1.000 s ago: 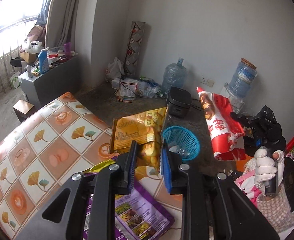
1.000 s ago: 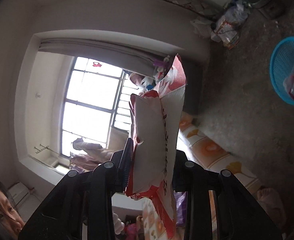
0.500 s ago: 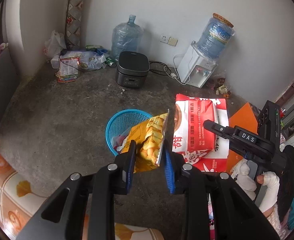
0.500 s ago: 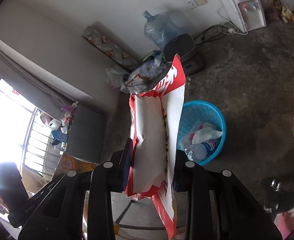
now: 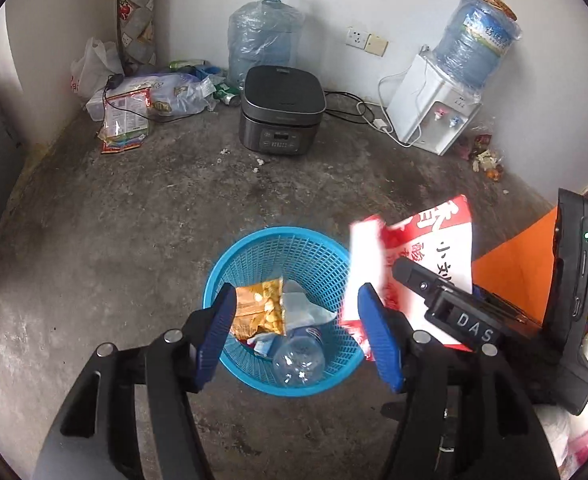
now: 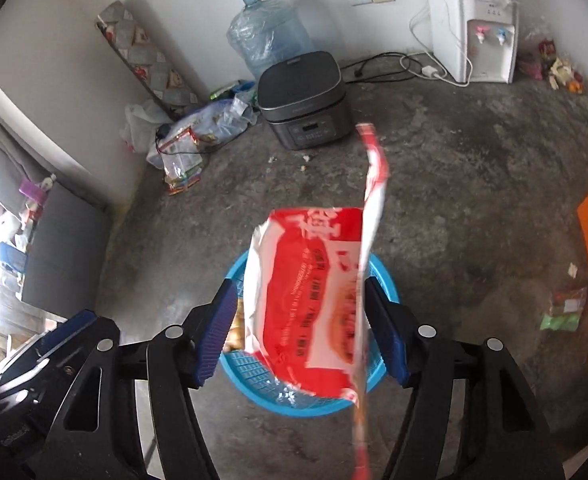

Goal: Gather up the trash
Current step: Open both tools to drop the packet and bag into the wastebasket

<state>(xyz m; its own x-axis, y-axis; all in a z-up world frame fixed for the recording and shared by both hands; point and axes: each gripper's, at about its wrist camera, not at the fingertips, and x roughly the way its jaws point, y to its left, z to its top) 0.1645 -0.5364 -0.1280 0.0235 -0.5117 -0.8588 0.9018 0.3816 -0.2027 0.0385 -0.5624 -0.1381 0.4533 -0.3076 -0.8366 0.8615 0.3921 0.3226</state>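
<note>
Bare grey concrete floor (image 5: 141,216) lies open all round the blue mesh basket (image 5: 253,256). The left gripper (image 5: 296,334) hangs over it, jaws just spread wide and empty; the crinkled yellow snack bag (image 5: 259,308) lies inside on a clear plastic bottle (image 5: 300,358). The right gripper (image 6: 300,330) has also just opened, pads clear of the glossy red-and-white bag (image 6: 314,312), which hangs lengthwise above the basket's rim.
</note>
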